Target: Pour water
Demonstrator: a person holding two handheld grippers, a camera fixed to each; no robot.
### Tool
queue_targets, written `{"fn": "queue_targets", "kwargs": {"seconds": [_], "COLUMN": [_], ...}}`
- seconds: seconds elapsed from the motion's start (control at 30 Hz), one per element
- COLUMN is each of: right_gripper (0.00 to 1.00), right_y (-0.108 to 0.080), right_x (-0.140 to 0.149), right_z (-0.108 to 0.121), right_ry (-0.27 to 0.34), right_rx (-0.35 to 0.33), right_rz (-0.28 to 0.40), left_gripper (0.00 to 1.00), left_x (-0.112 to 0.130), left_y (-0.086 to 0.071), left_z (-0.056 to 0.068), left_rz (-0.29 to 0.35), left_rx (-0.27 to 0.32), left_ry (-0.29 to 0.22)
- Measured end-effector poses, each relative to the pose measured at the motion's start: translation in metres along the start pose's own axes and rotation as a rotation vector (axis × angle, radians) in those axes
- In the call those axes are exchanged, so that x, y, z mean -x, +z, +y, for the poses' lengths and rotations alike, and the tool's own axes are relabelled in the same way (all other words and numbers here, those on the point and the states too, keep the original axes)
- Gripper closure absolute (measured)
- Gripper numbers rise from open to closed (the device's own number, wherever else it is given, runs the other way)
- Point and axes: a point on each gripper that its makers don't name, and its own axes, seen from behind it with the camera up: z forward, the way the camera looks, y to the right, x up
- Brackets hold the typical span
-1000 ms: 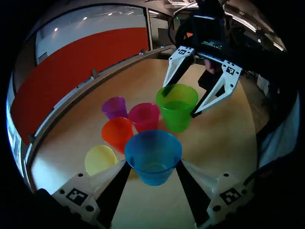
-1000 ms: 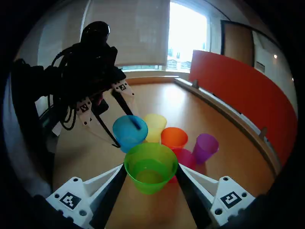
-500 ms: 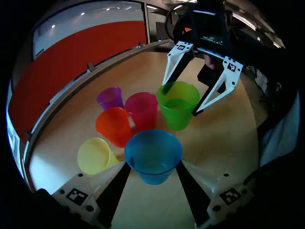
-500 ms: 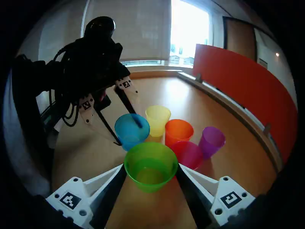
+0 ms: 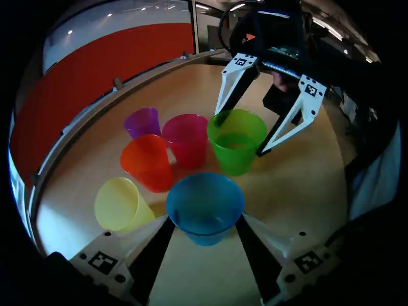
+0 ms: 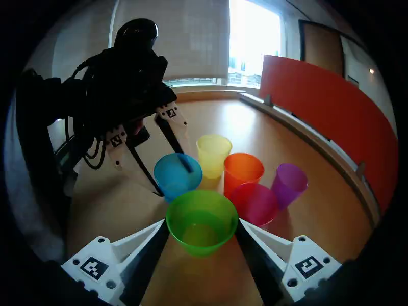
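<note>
One table [image 5: 306,173], six cups: one blue cup [image 5: 205,206], one green cup [image 5: 236,140], one yellow cup [image 5: 118,204], one orange cup [image 5: 145,160], one pink cup [image 5: 186,138], one purple cup [image 5: 142,122]. Two are clamped, one per gripper: the blue in the left gripper [image 5: 205,220], the green in the right gripper [image 6: 202,224]. The other four stand free, toward the table's edge along the one red panel [image 5: 92,76]. Two grippers have two fingers [image 5: 153,255] each, four in all, and four square markers [image 5: 103,261], two per gripper. One window [image 6: 252,41].
</note>
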Motion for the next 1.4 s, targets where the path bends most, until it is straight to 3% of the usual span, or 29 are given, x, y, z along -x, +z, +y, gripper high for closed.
{"fn": "queue_targets", "kwargs": {"seconds": [0.77, 1.4], "right_gripper": [0.09, 0.08], "right_y": [0.009, 0.013], "right_x": [0.009, 0.02], "right_z": [-0.001, -0.003], "right_ry": [0.012, 0.03], "right_rx": [0.0, 0.0], "right_rz": [-0.015, -0.02], "left_gripper": [0.18, 0.14], "left_x": [0.014, 0.027], "left_y": [0.002, 0.005], "left_z": [0.0, 0.008], "left_rz": [-0.015, -0.057], "left_rx": [-0.002, 0.0], "left_ry": [-0.01, 0.007]}}
